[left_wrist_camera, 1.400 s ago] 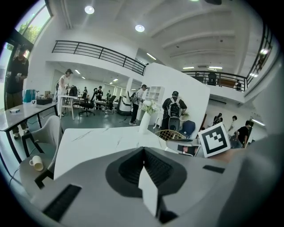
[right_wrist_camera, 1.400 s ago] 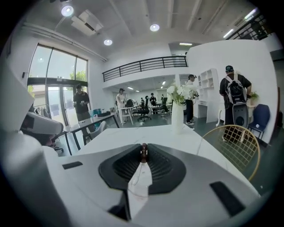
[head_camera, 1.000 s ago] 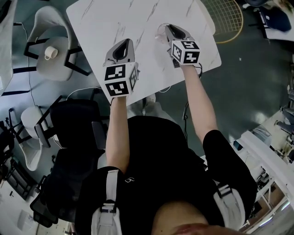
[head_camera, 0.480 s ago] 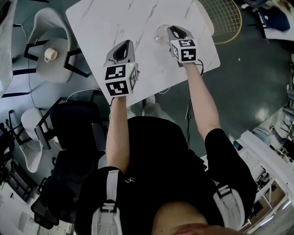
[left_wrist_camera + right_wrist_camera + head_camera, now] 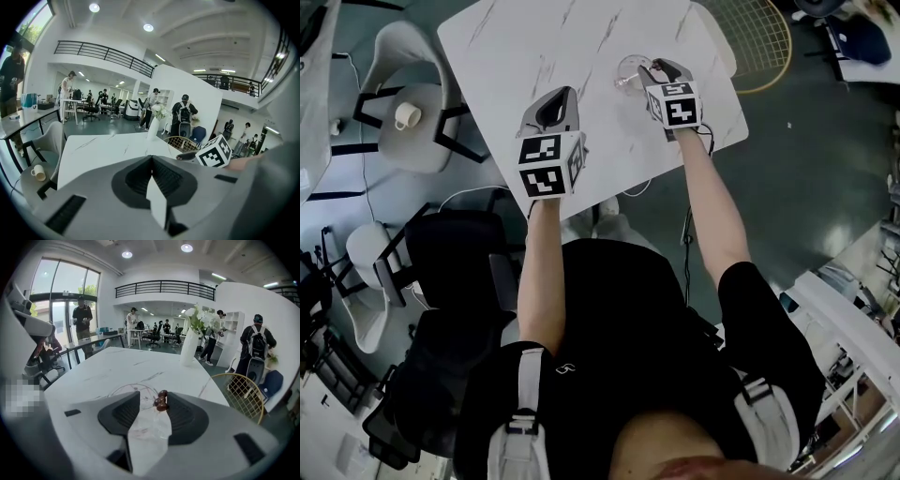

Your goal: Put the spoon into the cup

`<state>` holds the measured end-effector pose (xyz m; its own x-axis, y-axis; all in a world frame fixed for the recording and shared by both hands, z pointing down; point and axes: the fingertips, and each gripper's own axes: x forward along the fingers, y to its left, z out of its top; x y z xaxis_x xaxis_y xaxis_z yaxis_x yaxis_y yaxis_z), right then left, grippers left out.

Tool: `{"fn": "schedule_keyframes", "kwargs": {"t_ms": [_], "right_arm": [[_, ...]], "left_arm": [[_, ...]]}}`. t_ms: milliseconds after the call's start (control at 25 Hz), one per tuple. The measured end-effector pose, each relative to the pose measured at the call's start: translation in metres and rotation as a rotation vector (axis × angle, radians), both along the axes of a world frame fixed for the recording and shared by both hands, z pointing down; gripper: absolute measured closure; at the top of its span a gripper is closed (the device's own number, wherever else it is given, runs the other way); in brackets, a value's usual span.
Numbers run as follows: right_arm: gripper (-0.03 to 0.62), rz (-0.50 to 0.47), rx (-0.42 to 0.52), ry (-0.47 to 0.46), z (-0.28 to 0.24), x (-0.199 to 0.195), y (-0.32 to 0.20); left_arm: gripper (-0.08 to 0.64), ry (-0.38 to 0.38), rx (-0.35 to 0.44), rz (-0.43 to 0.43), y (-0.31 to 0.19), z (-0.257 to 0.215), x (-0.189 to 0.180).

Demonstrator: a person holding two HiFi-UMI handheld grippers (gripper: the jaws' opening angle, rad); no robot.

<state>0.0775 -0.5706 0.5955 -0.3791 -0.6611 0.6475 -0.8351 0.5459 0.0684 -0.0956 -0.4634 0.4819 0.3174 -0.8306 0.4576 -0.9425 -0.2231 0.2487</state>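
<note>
On the white marble table point(image 5: 534, 37) stands a clear glass cup point(image 5: 626, 71), also in the right gripper view point(image 5: 123, 391). A spoon's brown knobbed end point(image 5: 161, 401) sticks up at the cup's rim, close by the right-hand jaw; its bowl is hidden. My right gripper point(image 5: 660, 67) point(image 5: 153, 394) hangs at the cup with its jaws opening wide, the brown end between them and unpinched. My left gripper point(image 5: 566, 92) point(image 5: 152, 158) hovers over the table to the cup's left, shut with nothing in it.
A white vase of flowers point(image 5: 190, 345) stands at the table's far end. A gold wire chair point(image 5: 764, 37) is past the table's right edge. A grey chair with a white mug point(image 5: 408, 114) sits to the left. People stand in the hall behind.
My right gripper has sunk a little toward the cup, rolled, and spread its jaws from nearly shut to wide. The left gripper has stayed put.
</note>
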Motion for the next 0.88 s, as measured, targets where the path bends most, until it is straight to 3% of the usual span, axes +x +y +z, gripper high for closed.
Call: {"fn": "schedule_keyframes", "kwargs": {"t_ms": [160, 360, 720, 880], "right_arm": [[0.417, 0.049, 0.007, -0.045, -0.014, 0.011, -0.001], [0.419, 0.083, 0.098, -0.136, -0.056, 0.016, -0.004], [0.585, 0.003, 0.308, -0.309, -0.168, 0.01, 0.019], [0.586, -0.046, 0.385, -0.422, -0.216, 0.015, 0.045]], "left_arm": [[0.548, -0.005, 0.014, 0.017, 0.001, -0.009, 0.008], [0.548, -0.011, 0.038, 0.034, 0.002, -0.018, 0.014], [0.548, 0.014, 0.181, 0.039, -0.002, -0.069, 0.045], [0.548, 0.031, 0.244, 0.035, 0.002, -0.095, 0.057]]}}
